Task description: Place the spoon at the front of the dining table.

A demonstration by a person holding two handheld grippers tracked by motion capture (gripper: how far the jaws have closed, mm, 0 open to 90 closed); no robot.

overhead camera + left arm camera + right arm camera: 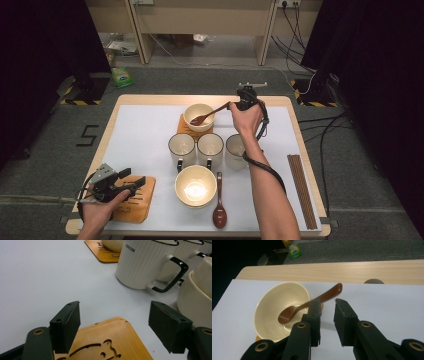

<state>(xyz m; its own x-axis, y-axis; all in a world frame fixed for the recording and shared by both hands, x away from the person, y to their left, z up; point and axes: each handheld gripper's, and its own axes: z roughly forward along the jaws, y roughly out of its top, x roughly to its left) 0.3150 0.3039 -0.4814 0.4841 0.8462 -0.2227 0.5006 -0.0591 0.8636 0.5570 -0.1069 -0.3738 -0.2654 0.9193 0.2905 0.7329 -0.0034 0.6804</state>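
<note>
Right gripper (327, 308) jaws released, spoon (308, 305) resting in bowl (269, 302) | left gripper (113, 325) wide over coaster (110, 340) | risk: withdrawing jaw clips handle, flips spoon out.

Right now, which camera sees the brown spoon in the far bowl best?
The right gripper view: the spoon lies close, its scoop in the bowl, handle over the rim. The high view shows it small; the left gripper view catches just the bowl's bottom edge.
</note>
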